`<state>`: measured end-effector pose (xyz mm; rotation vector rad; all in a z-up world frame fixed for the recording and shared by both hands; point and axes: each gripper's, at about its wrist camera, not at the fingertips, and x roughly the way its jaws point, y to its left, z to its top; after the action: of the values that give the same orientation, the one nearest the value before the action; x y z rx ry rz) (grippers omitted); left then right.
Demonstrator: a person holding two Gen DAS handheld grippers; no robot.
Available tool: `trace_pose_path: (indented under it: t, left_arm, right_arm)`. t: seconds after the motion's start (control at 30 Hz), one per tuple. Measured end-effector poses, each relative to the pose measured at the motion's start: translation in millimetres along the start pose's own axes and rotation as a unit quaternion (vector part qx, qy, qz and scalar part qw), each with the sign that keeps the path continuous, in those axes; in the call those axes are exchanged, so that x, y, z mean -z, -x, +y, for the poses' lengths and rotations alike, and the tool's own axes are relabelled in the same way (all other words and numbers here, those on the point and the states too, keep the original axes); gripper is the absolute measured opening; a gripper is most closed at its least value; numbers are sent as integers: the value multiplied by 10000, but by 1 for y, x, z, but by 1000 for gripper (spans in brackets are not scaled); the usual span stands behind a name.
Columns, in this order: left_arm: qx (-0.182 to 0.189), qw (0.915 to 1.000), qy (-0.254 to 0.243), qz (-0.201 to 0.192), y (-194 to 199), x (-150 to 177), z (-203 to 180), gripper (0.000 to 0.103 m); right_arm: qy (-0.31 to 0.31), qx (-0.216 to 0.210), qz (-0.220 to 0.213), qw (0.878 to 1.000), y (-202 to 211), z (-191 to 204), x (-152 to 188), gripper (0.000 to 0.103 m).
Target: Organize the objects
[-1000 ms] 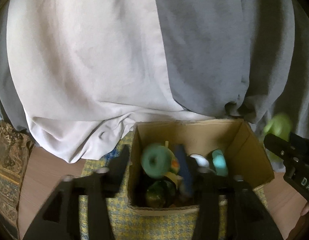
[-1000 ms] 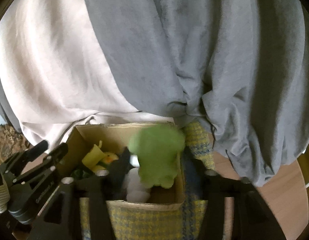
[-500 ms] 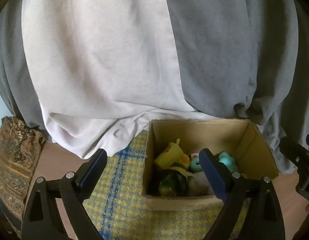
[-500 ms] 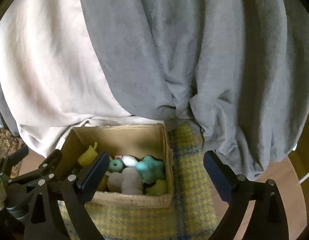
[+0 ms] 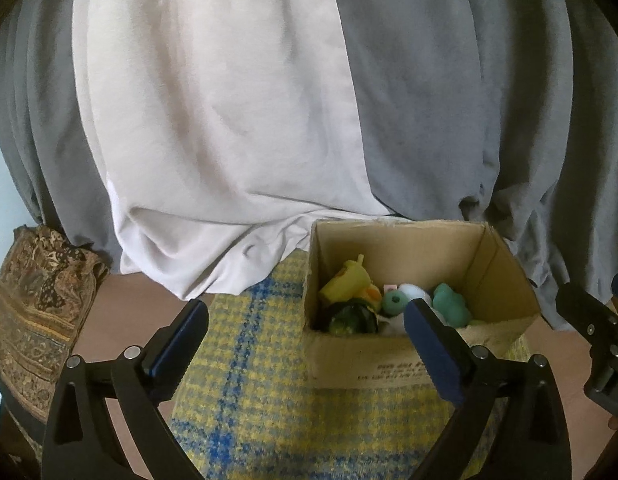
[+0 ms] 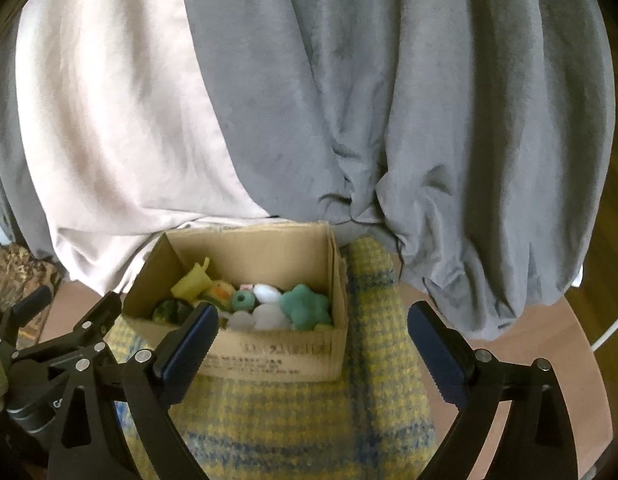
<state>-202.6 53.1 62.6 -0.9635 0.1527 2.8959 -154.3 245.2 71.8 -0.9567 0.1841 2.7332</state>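
Note:
An open cardboard box (image 5: 409, 248) (image 6: 249, 248) stands on a yellow and blue checked mat (image 5: 289, 400). Inside lie a yellow cup (image 5: 347, 280), a teal ring (image 5: 395, 303), a white egg shape (image 6: 267, 294), a teal star-shaped toy (image 6: 305, 306), a dark green ball (image 5: 351, 318) and a light green plush (image 6: 323, 326). My left gripper (image 5: 305, 312) hovers in front of the box, its jaws opening with nothing held between them. My right gripper (image 6: 313, 312) is open and holds nothing, just short of the box's near right corner.
White and grey fabric (image 5: 229, 120) drapes down right behind the box. A patterned brown cloth (image 5: 37, 300) lies at the left on the brown floor (image 5: 121, 308). In the right wrist view the mat (image 6: 369, 300) runs on past the box's right side.
Both grippers opened and drew back from the box. The teal ring left the left gripper and the green plush left the right one; both now lie in the box.

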Motion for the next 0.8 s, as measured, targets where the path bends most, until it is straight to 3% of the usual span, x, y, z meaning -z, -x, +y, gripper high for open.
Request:
trace_pose_path:
  t: [0.8]
  left_arm:
    - [10,10000,22,-71,60,77,11,100]
  right_arm:
    - [-79,13,-89,9999,55,-8,77,96]
